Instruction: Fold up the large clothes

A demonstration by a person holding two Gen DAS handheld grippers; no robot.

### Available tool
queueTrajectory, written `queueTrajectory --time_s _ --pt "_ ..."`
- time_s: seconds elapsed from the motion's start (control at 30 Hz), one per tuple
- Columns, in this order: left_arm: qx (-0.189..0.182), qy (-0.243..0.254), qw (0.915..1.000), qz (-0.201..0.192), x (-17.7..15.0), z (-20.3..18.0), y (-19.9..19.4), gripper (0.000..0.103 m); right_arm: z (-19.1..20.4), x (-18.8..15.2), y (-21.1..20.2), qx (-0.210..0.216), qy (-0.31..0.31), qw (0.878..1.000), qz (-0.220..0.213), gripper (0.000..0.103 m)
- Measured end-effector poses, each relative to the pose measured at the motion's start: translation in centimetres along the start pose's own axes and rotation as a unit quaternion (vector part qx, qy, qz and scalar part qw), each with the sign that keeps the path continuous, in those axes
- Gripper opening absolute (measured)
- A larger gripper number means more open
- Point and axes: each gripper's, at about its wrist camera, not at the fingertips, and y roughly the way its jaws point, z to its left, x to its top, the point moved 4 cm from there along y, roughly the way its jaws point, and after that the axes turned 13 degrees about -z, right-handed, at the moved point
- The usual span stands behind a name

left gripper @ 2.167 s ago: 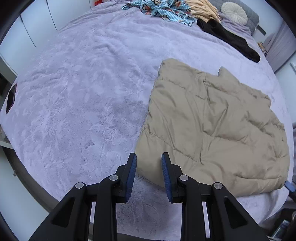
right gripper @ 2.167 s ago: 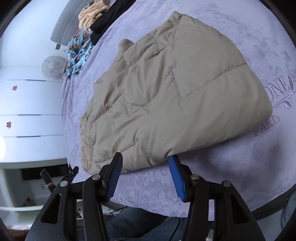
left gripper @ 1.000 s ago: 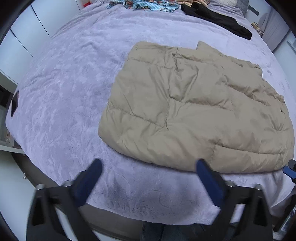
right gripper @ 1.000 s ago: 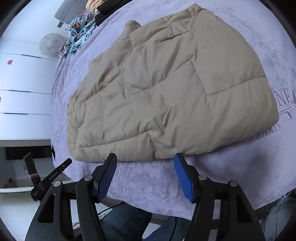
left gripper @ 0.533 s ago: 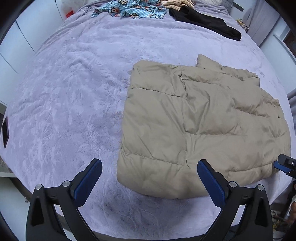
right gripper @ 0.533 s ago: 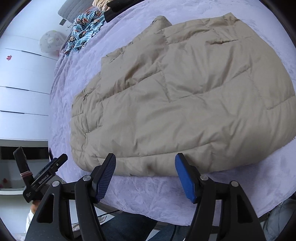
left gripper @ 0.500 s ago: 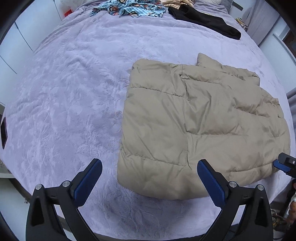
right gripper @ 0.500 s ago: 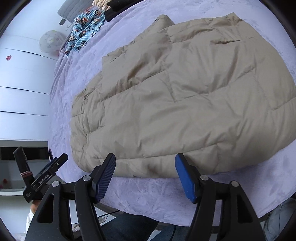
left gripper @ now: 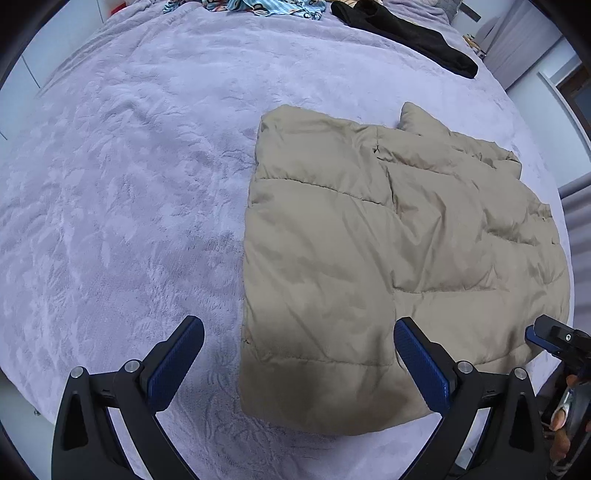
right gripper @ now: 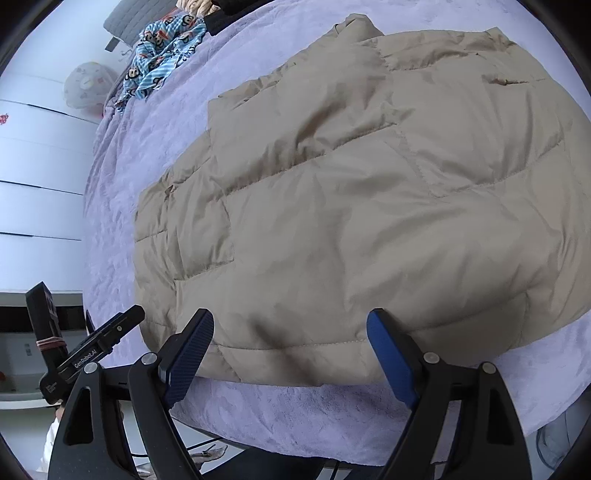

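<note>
Jacket (left gripper: 399, 258) flat on bed (left gripper: 129, 184) — black garment (left gripper: 406, 33), patterned cloth (right gripper: 162, 48) far off.

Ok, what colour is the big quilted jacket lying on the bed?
Plain beige (tan), no pattern. The quilted jacket shows best in the right wrist view.

My grippers: two, left gripper (left gripper: 298, 354) and right gripper (right gripper: 290, 344); four blue pads (left gripper: 421, 360) total, two each. Beige quilted jacket (left gripper: 399, 266): one. Lavender bedspread (left gripper: 122, 192): one. Other clothes at far end: one blue cartoon-print garment (right gripper: 162, 48), one black garment (left gripper: 410, 31), one yellowish garment (right gripper: 194, 5), partly cut off. Round cushion (right gripper: 86, 90): one.
</note>
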Motion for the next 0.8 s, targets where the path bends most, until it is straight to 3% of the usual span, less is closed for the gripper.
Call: queueTrajectory --time_s 0.23,0.4,0.5,0.6,0.7,0.8 --pt "-0.069 -0.013 0.9975 -0.011 1.6 1.2 0.8 0.103 0.3 0.1 0.6 -0.004 0.006 1.0 -0.008 0.087" --pt "-0.146 -0.055 0.9878 0.009 2.8 3.9 2.5 0.103 0.2 0.0 1.5 0.008 0.023 0.999 0.036 0.087" --pt "-0.187 -0.076 0.9785 0.041 2.8 5.4 4.5 0.103 0.3 -0.1 1.6 0.006 0.019 0.999 0.041 0.087" --pt "-0.234 -0.099 0.964 0.079 2.2 5.8 6.5 0.103 0.3 -0.1 1.9 0.002 0.017 0.999 0.044 0.087" --pt "-0.286 -0.113 0.9452 0.112 1.6 4.4 8.4 0.103 0.3 -0.2 2.3 -0.001 0.017 0.999 0.048 0.088" --pt "-0.31 -0.096 0.9369 0.13 1.7 2.2 9.9 0.103 0.2 -0.2 2.5 -0.002 0.018 0.999 0.05 0.088"
